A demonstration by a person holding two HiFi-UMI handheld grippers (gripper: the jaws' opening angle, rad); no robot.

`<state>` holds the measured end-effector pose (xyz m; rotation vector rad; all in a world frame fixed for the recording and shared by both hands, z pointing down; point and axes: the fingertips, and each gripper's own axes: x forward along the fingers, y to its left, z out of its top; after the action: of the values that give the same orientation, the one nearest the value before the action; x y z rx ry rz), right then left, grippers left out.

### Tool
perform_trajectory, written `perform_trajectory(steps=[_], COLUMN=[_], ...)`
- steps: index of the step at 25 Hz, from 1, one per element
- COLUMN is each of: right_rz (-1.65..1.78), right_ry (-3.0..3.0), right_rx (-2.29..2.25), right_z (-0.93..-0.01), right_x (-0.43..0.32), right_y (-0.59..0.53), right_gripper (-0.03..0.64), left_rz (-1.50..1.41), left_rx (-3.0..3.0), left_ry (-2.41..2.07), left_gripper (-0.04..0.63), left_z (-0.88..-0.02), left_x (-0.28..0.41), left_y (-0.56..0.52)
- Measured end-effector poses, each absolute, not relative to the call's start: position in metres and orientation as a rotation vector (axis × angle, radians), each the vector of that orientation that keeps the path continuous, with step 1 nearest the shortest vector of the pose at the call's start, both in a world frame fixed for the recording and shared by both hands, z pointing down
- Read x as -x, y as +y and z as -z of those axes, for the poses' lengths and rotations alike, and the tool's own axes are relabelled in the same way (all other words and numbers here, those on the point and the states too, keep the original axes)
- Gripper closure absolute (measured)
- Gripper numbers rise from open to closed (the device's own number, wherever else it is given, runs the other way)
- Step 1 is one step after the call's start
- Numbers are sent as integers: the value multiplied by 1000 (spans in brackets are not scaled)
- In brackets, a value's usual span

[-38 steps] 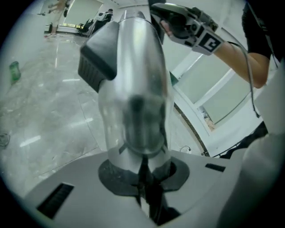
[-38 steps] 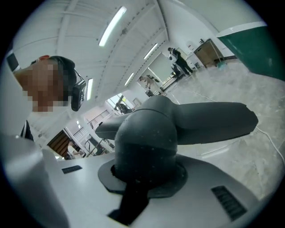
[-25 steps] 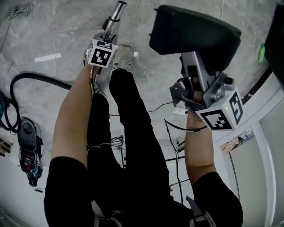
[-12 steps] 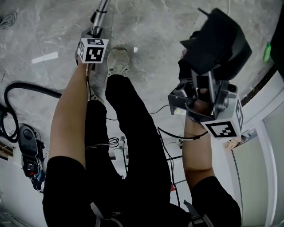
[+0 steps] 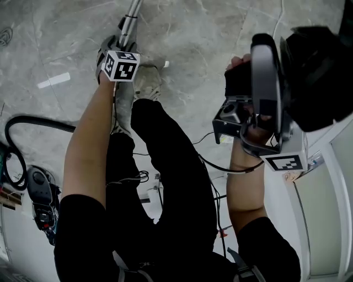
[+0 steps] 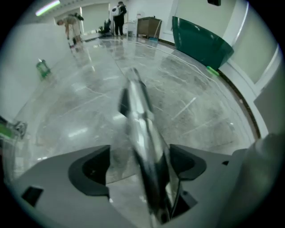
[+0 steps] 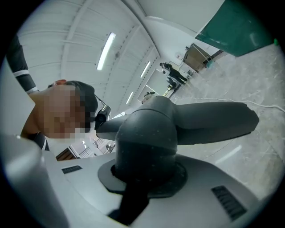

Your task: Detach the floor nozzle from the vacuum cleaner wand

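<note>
1. Wand (image 5: 132,14): bright metal tube at 11 o'clock in the head view. It runs from the left tool to the top edge, above the floor, and is well apart from the floor nozzle.
2. Left tool (image 6: 139,168): points steeply down, with its marker cube facing the head camera. The jaws have just been opening and stand apart with the wand between them. One pad is clear of the tube and the other is close beside it.
3. Floor nozzle (image 5: 320,77): black, broad and flat, at 2 o'clock in the head view. It is held up off the floor and is detached from the wand.
4. Right tool (image 7: 144,182): roughly level, with the jaws clamped on the nozzle's round grey neck.
5. Floor (image 5: 209,33): grey, marbled and glossy.
6. Hose (image 5: 33,122): black, curving across the floor at 9 o'clock.
7. Legs (image 5: 171,182): in black trousers at centre frame, with a pale shoe (image 5: 148,82) just beside the left tool.
</note>
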<state>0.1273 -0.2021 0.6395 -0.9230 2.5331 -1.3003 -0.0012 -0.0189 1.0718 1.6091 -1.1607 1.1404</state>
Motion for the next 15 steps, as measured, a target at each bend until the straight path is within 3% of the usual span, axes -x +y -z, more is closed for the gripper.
perform_trajectory(steps=[1, 2, 8, 9, 10, 11, 15], right_rz=[1304, 1302, 1201, 1179, 1155, 1137, 1106], right_ry=[2523, 2525, 2666, 2681, 2687, 2685, 2640], right_rx=[925, 932, 1117, 1171, 1221, 1271, 1459], right_z=[-639, -637, -600, -589, -578, -566, -498], right_x=[-127, -126, -119, -118, -116, -114, -110], right_y=[-202, -202, -173, -164, -155, -146, -96], right_gripper=[538, 538, 539, 538, 538, 538, 538], left_rz=[-1150, -1148, -1015, -983, -958, -934, -733], left_rx=[-1600, -1590, -1662, -1668, -1672, -1682, -1717], left_ry=[-1195, -1217, -1268, -1292, -1326, -1349, -1325], left_gripper=[183, 139, 149, 254, 479, 586, 586], left_z=[-1072, -1071, -976, -949, -921, -892, -756], left_x=[5, 10, 33, 41, 51, 60, 71], left_y=[-21, -22, -20, -19, -19, -18, 10])
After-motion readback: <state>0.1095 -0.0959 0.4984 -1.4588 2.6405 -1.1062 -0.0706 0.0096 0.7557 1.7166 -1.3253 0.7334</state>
